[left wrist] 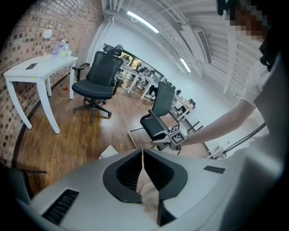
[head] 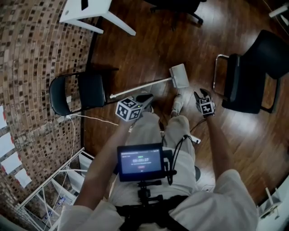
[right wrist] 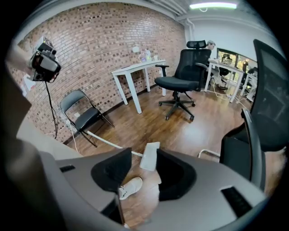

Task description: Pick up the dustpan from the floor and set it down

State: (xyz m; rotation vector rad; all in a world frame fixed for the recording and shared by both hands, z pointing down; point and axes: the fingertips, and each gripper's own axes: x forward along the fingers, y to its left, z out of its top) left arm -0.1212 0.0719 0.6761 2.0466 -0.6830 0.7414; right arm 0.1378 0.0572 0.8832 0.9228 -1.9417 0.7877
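Note:
The dustpan lies flat on the wooden floor, its white pan (head: 179, 76) ahead of my feet and its long white handle (head: 135, 89) running left toward the folding chair. My left gripper (head: 146, 97) hangs just on the near side of the handle, with its jaws shut together (left wrist: 142, 155) and nothing between them. My right gripper (head: 200, 93) hovers to the right of the pan and above the floor, its jaws open (right wrist: 143, 153) and empty. In the right gripper view the pan (right wrist: 150, 156) and handle (right wrist: 104, 140) show on the floor beyond the jaws.
A black folding chair (head: 79, 92) stands at the brick wall by the handle's end. A black chair (head: 257, 72) stands to the right, a white table (head: 86, 9) at the far left. My white shoe (head: 177, 104) rests near the pan. A white cable (head: 90, 118) crosses the floor.

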